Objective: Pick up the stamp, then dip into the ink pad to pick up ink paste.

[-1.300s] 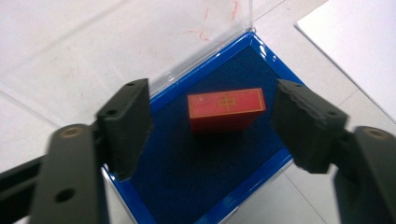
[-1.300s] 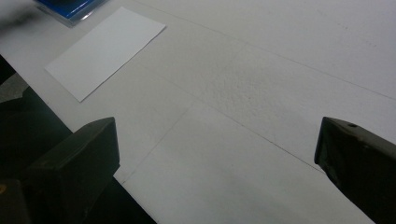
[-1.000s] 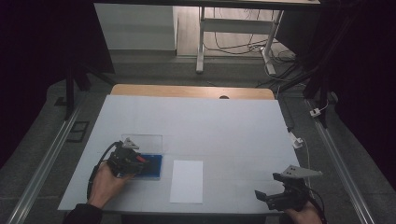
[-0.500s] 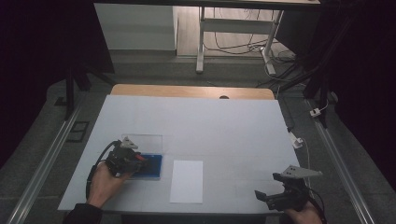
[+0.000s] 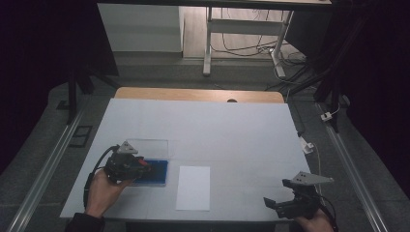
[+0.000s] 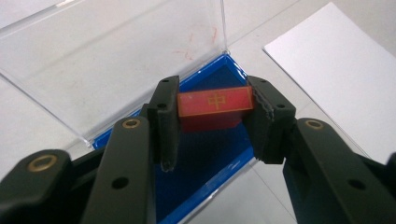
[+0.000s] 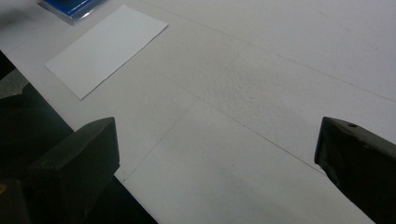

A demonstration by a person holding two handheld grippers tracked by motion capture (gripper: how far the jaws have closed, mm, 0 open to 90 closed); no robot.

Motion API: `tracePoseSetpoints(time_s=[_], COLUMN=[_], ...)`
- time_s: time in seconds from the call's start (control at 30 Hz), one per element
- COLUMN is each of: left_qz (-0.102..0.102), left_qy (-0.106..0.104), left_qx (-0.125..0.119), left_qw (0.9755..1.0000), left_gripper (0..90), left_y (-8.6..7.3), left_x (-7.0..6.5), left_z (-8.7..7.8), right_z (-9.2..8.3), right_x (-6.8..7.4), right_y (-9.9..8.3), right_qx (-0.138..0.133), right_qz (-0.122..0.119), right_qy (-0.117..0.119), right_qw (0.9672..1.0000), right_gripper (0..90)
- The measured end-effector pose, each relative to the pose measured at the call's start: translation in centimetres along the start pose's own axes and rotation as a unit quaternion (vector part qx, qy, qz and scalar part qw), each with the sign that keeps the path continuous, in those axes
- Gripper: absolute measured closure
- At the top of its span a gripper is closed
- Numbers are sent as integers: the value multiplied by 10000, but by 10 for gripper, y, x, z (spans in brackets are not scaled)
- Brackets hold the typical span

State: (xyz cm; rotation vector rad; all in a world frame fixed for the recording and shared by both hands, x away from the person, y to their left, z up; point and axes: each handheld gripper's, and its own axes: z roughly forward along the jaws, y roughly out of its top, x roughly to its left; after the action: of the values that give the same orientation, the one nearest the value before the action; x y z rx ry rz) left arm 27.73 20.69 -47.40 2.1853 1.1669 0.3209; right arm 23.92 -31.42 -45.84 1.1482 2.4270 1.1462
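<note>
A small red block point(image 6: 215, 105) with a gold character on top sits over the blue-lined tray point(image 6: 205, 154) of an open case. My left gripper point(image 6: 214, 93) is shut on it, one pad pressed on each end. The case's clear lid point(image 6: 116, 60) lies folded back beyond the block. In the high view the left gripper point(image 5: 145, 166) is over the blue case point(image 5: 158, 173) at the table's front left. My right gripper point(image 5: 270, 203) stands open at the front right, and in its own view the right gripper point(image 7: 215, 154) has only bare table between its jaws.
A white sheet of paper point(image 5: 193, 187) lies flat just right of the case and shows as the paper point(image 7: 107, 46) in the right gripper view. The white table point(image 5: 217, 125) ends in a wooden strip at the back, with metal rails along both sides.
</note>
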Motion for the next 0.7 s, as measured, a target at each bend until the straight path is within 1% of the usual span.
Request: tracePoseSetpoints(time_s=[0.1,0.17,0.23,0.3,0.4,0.5,0.6,0.7], left_qz=[127,138,103,52,39,-42,-117,-101], left_qy=[65,77,91,53,73,19,-66,-93], left_qx=[26,39,79,114,156,215,210,173], left_qw=[9999,9999,9999,9999,9998,9998,9997,9998], left_gripper=[579,579,579,579,580,580,579,580], left_y=[-1,-2,-2,-2,-2,-4,-5,-6], left_x=[-2,-2,-1,-1,0,4,8,10], left_z=[-2,-2,-3,-3,-3,0,3,4], right_z=[0,0,0,0,0,1,1,1], right_x=[0,0,0,1,0,1,1,1], right_y=[0,0,0,-1,0,0,0,0], right_qx=[-8,-7,0,-13,-22,7,5,-2], right_qz=[-35,-38,-49,-50,-48,-49,-53,-60], right_qy=[17,17,11,6,6,2,-6,-5], right_qw=[10000,10000,10000,10000,10000,10000,10000,10000], right_gripper=[1,1,1,1,1,1,1,1])
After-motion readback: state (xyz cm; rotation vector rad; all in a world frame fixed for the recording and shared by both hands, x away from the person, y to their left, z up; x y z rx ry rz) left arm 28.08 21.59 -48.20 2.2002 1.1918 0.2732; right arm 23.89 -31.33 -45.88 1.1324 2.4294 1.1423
